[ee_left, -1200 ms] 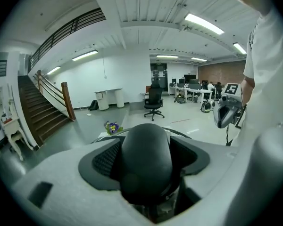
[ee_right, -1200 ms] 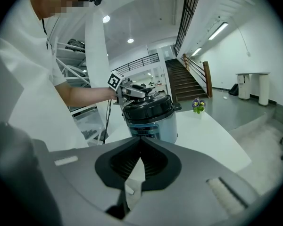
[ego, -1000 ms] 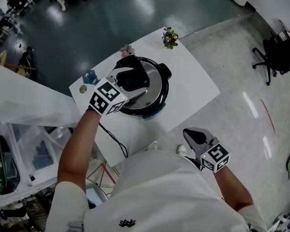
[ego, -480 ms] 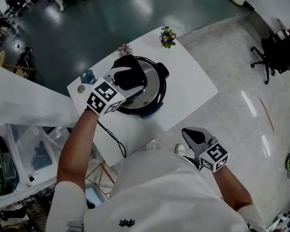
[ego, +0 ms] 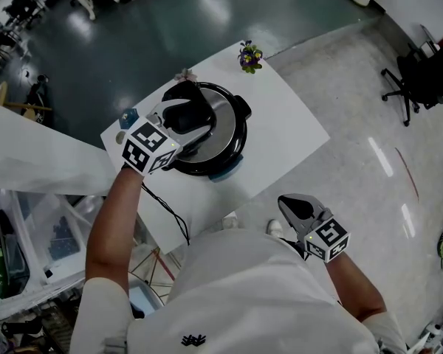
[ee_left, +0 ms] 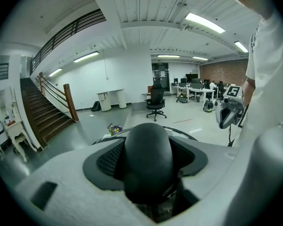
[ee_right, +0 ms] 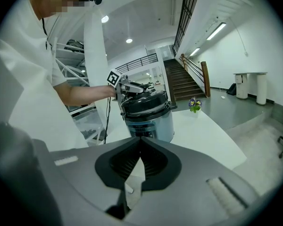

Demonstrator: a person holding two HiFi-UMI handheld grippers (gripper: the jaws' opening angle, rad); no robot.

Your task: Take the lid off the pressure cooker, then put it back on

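A black and silver pressure cooker (ego: pixel 225 150) stands on the white table (ego: pixel 288 124); the right gripper view shows it too, as the cooker (ee_right: pixel 148 119). Its dark lid (ego: pixel 220 120) sits on the pot. My left gripper (ego: pixel 181 113) reaches over the lid from the left. Its jaws are closed round the lid's black handle (ee_left: pixel 148 159), which fills the gap between the pads. My right gripper (ego: pixel 299 209) hangs off the table's near side beside my body, its jaws shut with nothing between them.
A small pot of purple flowers (ego: pixel 248 56) stands at the table's far corner. A small blue object (ego: pixel 128 115) lies at the left corner. A black cable (ego: pixel 166 205) runs off the near edge. An office chair (ego: pixel 417 80) stands far right.
My left gripper stays on the lid's handle with its jaws drawn in slightly. The head view has shifted a little. The right gripper has not moved.
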